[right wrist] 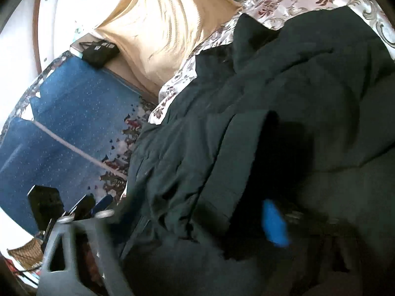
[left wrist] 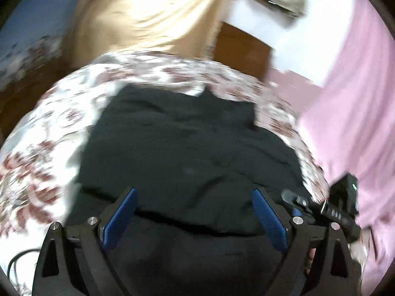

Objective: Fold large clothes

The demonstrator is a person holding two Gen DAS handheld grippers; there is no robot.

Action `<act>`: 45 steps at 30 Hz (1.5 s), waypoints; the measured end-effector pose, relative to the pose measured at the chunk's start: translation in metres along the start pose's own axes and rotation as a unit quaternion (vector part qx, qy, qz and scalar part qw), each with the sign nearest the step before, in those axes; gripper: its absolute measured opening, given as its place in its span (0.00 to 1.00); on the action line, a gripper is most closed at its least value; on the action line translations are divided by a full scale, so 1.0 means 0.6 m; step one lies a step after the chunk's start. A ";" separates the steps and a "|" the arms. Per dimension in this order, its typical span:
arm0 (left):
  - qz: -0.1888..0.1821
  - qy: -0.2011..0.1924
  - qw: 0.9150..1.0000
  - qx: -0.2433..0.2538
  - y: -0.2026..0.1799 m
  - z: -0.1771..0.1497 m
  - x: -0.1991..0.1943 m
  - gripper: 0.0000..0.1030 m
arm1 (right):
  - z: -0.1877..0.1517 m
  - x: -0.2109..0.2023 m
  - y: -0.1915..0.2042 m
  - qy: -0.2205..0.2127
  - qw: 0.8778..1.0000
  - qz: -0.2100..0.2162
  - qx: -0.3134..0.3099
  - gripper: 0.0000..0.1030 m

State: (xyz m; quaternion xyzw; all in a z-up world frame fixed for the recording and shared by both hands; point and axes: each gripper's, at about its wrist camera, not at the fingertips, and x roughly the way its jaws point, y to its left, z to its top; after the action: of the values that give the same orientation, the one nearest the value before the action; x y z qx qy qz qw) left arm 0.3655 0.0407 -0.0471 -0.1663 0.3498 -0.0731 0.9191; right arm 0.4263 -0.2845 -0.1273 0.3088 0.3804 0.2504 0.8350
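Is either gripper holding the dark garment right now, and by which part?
Left gripper: open, holding nothing. Right gripper: buried in dark garment folds; hold cannot be told.

Floral bedspread [left wrist: 49,128]; dark garment [left wrist: 187,148] lying rumpled on it.

My garment [left wrist: 187,148] is plain black, dark greenish-black through the right wrist camera. The bedsheet [left wrist: 49,133] under it is white with maroon floral print. My gripper pads [left wrist: 269,222] are blue. Far off hangs a cream curtain [left wrist: 153,12]; right, pink cloth [left wrist: 350,113]. The carpet [right wrist: 69,123] is dotted blue.
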 end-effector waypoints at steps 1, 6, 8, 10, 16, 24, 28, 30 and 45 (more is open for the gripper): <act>0.019 -0.001 1.000 -0.014 0.015 0.002 -0.005 0.91 | -0.001 -0.001 0.005 -0.003 1.000 -0.006 -0.008 0.38; 0.066 -0.003 0.996 -0.065 0.064 0.022 -0.011 0.91 | 0.010 -0.045 0.041 -0.072 0.994 -0.037 -0.077 0.09; 0.077 -0.007 0.995 -0.068 0.072 0.033 -0.007 0.91 | 0.025 -0.083 0.069 -0.127 0.982 -0.081 -0.117 0.08; 0.090 -0.011 0.994 -0.058 0.077 0.046 0.004 0.91 | 0.043 -0.120 0.082 -0.183 0.966 -0.126 -0.130 0.08; 0.121 0.002 0.992 -0.026 0.055 0.082 0.117 0.91 | 0.080 -0.136 0.038 -0.239 0.915 -0.299 -0.130 0.08; 0.171 0.031 0.984 0.038 0.014 0.067 0.244 0.92 | 0.100 -0.106 -0.021 -0.205 0.909 -0.357 -0.070 0.31; 0.162 0.024 0.986 0.034 0.023 0.054 0.247 0.98 | 0.074 -0.126 0.021 -0.272 0.877 -0.377 -0.119 0.58; 0.150 0.026 0.988 0.025 0.032 0.053 0.250 1.00 | 0.066 -0.115 0.042 -0.270 0.876 -0.362 -0.171 0.63; 0.135 0.029 0.990 0.025 0.041 0.043 0.282 1.00 | 0.102 0.004 -0.069 -0.080 0.936 -0.324 -0.114 0.73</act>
State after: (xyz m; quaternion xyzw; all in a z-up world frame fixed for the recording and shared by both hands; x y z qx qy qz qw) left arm 0.5089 0.0281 -0.1425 -0.0919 0.3940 0.0382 0.9137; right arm 0.4840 -0.3312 -0.1261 0.0902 0.3603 -0.0179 0.9283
